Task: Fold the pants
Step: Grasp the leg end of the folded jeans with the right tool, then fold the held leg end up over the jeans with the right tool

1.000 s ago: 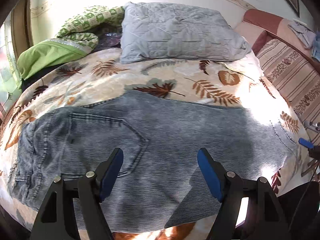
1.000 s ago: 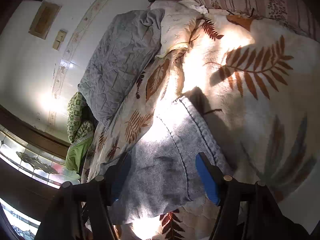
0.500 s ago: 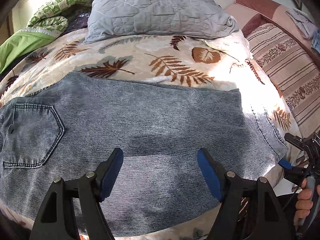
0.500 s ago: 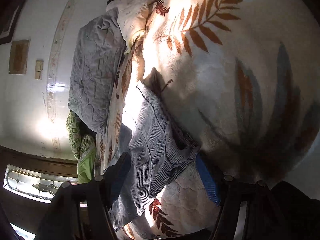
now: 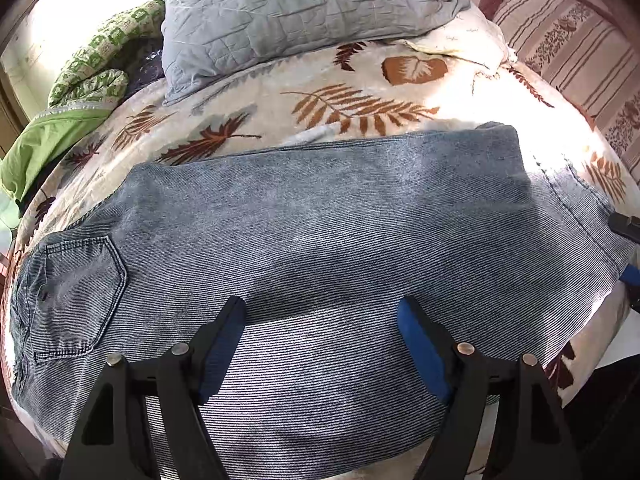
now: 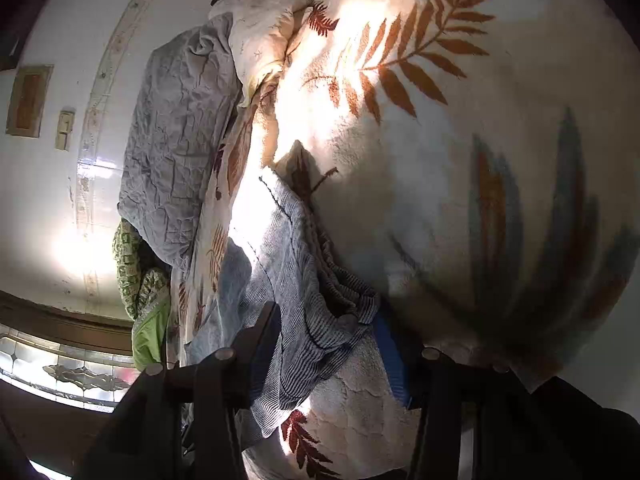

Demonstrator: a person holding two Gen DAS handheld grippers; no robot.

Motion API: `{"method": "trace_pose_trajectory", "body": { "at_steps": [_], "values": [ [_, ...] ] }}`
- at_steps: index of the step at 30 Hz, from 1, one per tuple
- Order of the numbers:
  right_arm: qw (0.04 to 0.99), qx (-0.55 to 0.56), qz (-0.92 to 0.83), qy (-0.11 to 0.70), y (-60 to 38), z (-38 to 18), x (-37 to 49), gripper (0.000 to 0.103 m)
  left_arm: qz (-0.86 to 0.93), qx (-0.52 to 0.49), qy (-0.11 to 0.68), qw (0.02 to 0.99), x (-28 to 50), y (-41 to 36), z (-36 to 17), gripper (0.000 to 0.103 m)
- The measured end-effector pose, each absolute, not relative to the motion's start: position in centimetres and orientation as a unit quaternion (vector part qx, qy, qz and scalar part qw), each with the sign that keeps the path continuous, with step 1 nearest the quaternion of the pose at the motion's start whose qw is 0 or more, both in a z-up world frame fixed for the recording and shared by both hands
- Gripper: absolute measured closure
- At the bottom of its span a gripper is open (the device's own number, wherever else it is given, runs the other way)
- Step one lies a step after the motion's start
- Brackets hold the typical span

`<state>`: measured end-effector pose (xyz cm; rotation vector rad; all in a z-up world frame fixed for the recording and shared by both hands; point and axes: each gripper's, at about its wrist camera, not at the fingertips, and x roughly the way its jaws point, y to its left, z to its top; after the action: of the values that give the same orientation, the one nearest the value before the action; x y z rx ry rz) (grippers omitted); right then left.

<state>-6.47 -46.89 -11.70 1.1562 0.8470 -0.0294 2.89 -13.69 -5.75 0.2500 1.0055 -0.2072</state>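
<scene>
Denim hem (image 6: 320, 320) between closing right gripper (image 6: 332, 356) fingers, left gripper (image 5: 320, 344) fingers apart; risk: blanket (image 6: 440, 160) pinched too.

- The right gripper (image 6: 326, 344) points along the bed; its jaws are closing with the hem end of the pants (image 6: 296, 280) between them.
- The striped denim bunches there, its corner draped over the edge of the leaf-print blanket (image 6: 460, 160).
- A grey quilted pillow (image 6: 180, 140) lies farther off against the white wall (image 6: 60, 200).
- A green cloth (image 6: 150, 332) sits beyond it, near a patterned window (image 6: 60, 376).
</scene>
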Motion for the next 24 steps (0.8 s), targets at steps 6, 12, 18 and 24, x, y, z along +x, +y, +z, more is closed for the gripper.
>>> {"method": "trace_pose_trajectory", "body": {
  "at_steps": [6, 12, 18, 24],
  "values": [
    [0.759, 0.506, -0.026, 0.410, -47.0, -11.4, -5.9, 0.073, -0.112, 0.114, 0.459, 0.874, 2.1, -13.5, -4.8, 0.024],
    [0.788, 0.449, -0.043, 0.418, -46.0, -9.7, -5.5, 0.076, -0.108, 0.108, 0.469, 0.870, 2.3, -13.1, -6.7, 0.020],
    [0.822, 0.392, -0.048, 0.410, -44.5, -6.8, -5.1, 0.078, -0.114, 0.105, 0.466, 0.871, 2.3, -12.9, -6.8, 0.020],
    [0.843, 0.362, -0.039, 0.397, -43.2, -4.3, -4.9, 0.079, -0.118, 0.099, 0.467, 0.871, 2.4, -12.7, -6.9, 0.019]
  ]
}}
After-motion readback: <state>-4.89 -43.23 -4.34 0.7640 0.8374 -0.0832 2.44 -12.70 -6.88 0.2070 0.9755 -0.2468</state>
